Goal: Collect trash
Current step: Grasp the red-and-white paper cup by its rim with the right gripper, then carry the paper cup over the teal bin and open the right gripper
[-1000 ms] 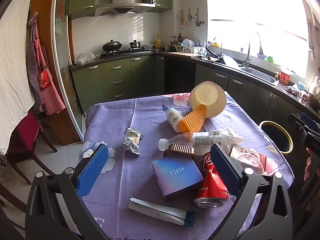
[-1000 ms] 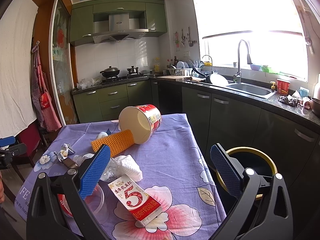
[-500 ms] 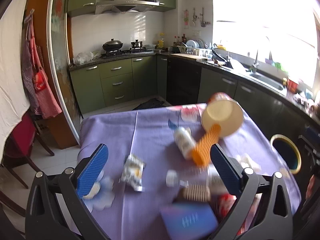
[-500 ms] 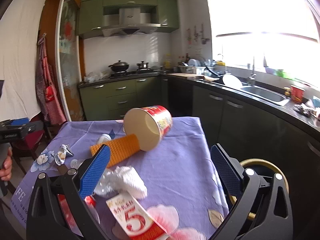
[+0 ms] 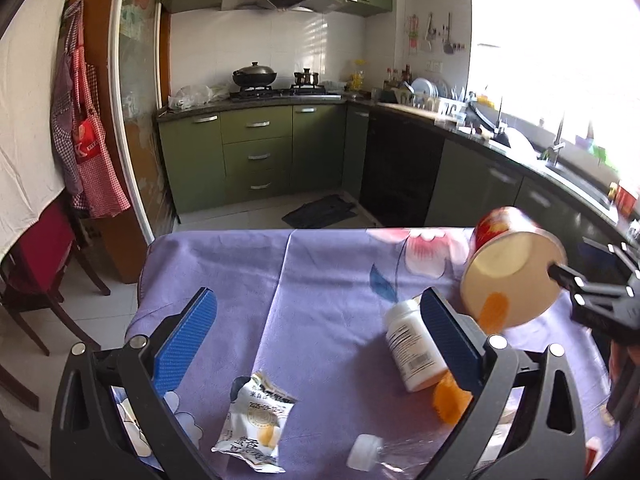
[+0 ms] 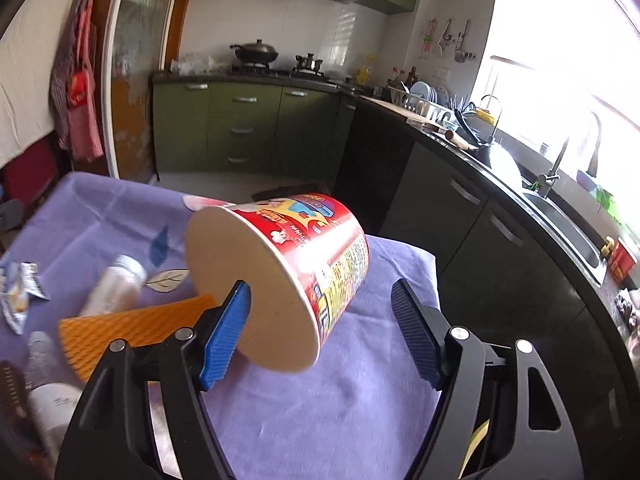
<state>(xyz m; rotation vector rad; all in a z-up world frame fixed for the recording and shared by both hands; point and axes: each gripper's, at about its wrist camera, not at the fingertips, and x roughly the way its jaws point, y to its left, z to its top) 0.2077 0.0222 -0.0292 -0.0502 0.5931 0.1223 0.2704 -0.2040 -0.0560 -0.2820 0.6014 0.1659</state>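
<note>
Right gripper [image 6: 320, 332], jaws closing, is straddling the rim of a red printed paper noodle tub [image 6: 280, 276] lying on its side on the purple floral tablecloth [image 6: 340, 400]; its print is blurred beyond reading. Left gripper [image 5: 316, 344] is gaping wide, empty; at 3 o'clock a white barcoded pill bottle [image 5: 414, 346], at 6 o'clock a crumpled snack wrapper [image 5: 256, 428] dated 2025.

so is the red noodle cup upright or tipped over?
Tipped. The red noodle cup lies on its side on the purple tablecloth, mouth toward the right gripper, whose closing jaws straddle the rim, one finger inside; the pads do not yet press it.
</note>
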